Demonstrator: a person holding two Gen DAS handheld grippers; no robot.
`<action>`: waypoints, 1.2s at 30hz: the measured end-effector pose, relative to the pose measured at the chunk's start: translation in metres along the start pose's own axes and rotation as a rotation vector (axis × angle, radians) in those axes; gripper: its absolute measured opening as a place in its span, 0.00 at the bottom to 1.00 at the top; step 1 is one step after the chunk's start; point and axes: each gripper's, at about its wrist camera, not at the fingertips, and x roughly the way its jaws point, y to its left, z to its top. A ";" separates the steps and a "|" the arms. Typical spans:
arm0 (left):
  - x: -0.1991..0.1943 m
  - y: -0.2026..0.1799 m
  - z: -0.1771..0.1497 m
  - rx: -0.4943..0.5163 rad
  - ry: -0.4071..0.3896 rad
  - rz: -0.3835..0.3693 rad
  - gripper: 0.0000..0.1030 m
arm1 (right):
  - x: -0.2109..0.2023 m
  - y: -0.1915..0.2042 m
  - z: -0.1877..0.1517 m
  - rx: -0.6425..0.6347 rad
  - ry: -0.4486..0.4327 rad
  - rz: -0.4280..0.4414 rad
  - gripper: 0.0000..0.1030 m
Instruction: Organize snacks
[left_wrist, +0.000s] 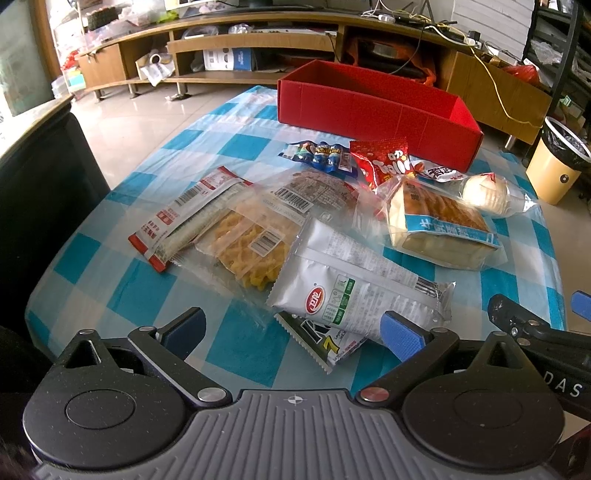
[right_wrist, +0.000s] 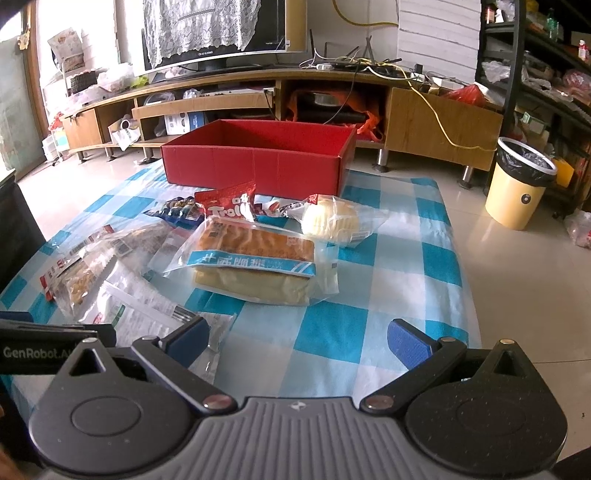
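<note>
Several snack packs lie on a blue-and-white checked cloth (left_wrist: 110, 280). Nearest my open left gripper (left_wrist: 295, 332) is a silver packet (left_wrist: 354, 280) lying over a black-and-white packet (left_wrist: 325, 347). Beyond are a yellow noodle snack (left_wrist: 247, 247), a red-edged white pack (left_wrist: 192, 218), a bagged cake (left_wrist: 439, 221), a round bun (left_wrist: 484, 192), a red bag (left_wrist: 384, 162) and blue candies (left_wrist: 325, 155). The red box (left_wrist: 369, 107) stands open at the far edge. My right gripper (right_wrist: 299, 339) is open over bare cloth (right_wrist: 325, 332), short of the cake (right_wrist: 255, 258) and bun (right_wrist: 328, 221).
A long wooden TV cabinet (right_wrist: 424, 110) with cables runs behind the table. A yellow waste bin (right_wrist: 517, 184) stands on the tiled floor at the right. A dark chair back (left_wrist: 40, 206) sits by the table's left edge. Dark shelving (right_wrist: 546, 74) fills the far right.
</note>
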 end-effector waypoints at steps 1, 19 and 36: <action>0.000 0.000 0.000 0.000 0.000 0.000 0.99 | 0.000 0.000 0.000 0.000 0.001 0.000 1.00; 0.003 -0.003 -0.001 0.010 0.022 0.019 0.98 | 0.006 0.002 0.000 -0.013 0.037 -0.002 1.00; 0.012 0.013 0.001 -0.049 0.079 0.012 0.97 | 0.018 0.012 0.005 -0.056 0.076 0.066 1.00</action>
